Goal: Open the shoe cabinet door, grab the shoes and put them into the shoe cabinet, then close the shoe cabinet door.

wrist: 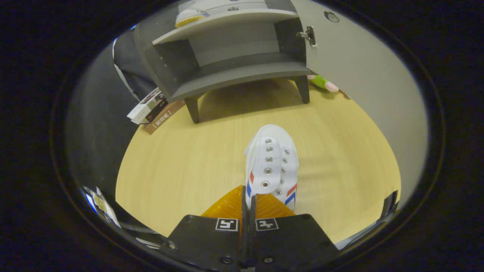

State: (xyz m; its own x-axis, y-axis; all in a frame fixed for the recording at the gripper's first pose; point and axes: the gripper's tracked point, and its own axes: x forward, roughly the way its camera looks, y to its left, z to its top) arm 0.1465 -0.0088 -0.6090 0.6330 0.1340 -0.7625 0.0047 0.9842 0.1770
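Note:
My gripper (248,206) is shut on a white shoe (272,164) with silver eyelets and red and blue stripes. Both fingers pinch its upper edge, and the toe points away from me above the wooden floor. An orange sole shows under the fingers. Beyond the shoe stands the grey shoe cabinet (234,71) on short legs, its lower shelf bare. Its door (359,75) is swung open to the right, with a metal hinge near the top. On the cabinet's upper shelf rests another white shoe (189,17) with a yellow sole.
A small white and dark box (147,107) and a brown strip lie on the floor by the cabinet's left leg. A green and pink soft toy (323,83) lies behind the right leg, beside the open door. Light wooden floor (181,166) spreads between me and the cabinet.

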